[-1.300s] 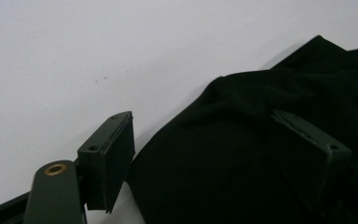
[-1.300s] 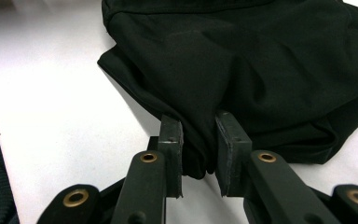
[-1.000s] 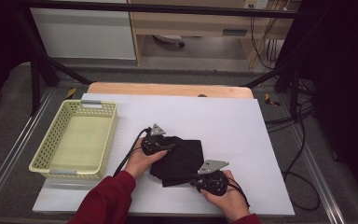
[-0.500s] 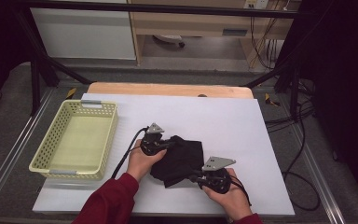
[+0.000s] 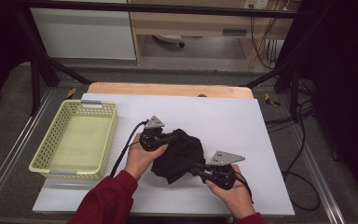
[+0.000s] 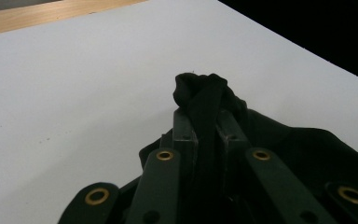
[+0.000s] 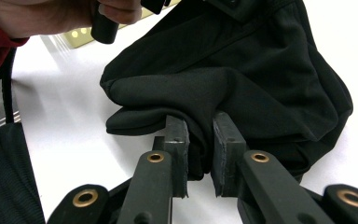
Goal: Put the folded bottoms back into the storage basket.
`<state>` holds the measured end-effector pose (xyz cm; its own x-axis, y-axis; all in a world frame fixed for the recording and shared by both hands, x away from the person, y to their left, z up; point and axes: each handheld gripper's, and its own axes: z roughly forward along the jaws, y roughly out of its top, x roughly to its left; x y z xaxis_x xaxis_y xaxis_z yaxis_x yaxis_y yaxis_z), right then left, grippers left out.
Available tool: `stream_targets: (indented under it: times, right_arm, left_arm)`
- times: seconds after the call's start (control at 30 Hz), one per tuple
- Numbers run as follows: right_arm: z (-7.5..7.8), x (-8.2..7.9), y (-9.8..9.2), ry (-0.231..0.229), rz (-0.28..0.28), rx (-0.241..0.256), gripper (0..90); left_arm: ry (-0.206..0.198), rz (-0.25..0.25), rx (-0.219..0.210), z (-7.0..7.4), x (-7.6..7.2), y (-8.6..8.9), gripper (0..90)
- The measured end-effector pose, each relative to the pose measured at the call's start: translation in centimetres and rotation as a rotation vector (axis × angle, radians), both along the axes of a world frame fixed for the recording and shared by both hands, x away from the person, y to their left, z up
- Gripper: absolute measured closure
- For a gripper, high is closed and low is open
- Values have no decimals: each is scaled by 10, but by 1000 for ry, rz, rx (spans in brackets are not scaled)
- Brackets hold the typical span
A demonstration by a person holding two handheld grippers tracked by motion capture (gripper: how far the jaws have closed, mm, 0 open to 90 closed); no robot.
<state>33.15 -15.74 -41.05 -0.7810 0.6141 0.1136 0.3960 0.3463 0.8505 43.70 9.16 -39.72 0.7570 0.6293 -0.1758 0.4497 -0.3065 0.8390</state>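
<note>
A crumpled black cloth (image 5: pixel 179 154) lies bunched on the white table (image 5: pixel 223 121), between my two grippers. My left gripper (image 5: pixel 168 138) is shut on the cloth's upper left edge; in the left gripper view a pinched fold of the black cloth (image 6: pixel 204 93) pokes up between the jaws of the left gripper (image 6: pixel 205 123). My right gripper (image 5: pixel 196 170) is shut on the cloth's lower right edge. In the right gripper view a thick fold of the black cloth (image 7: pixel 242 79) is squeezed between the jaws of the right gripper (image 7: pixel 200 135).
A pale yellow perforated basket (image 5: pixel 42 161) stands at the table's left side, a corner of it showing as the basket (image 7: pixel 77 35) in the right gripper view. A wooden strip (image 5: pixel 168 88) runs along the table's far edge. Cables (image 5: pixel 303 186) hang off the right.
The cloth has been gathered from a flatter spread into a tighter bunch. My right gripper has shifted slightly right and down along the front; the left has stayed near its place.
</note>
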Motion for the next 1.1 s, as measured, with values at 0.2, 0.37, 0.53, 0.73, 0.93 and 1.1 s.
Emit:
stream_targets:
  times: [0.2,0.37,0.53,0.73,0.93,1.1]
  right_arm:
    - [-1,1,1,4,15,-4,794]
    - [-1,1,1,8,19,7,795]
    - [-3,1,2,16,28,-1,795]
    - [-3,0,4,18,31,-4,795]
    - [-1,1,10,33,41,-14,795]
    - [5,3,16,39,56,-18,795]
  left_arm:
    - [7,-15,16,3,1,-5,813]
    - [9,-32,31,6,0,-10,813]
    - [20,-59,36,8,0,-15,813]
    - [26,-71,30,8,0,-17,813]
    - [13,-65,19,15,1,-14,814]
    - [4,-59,16,22,-1,-11,815]
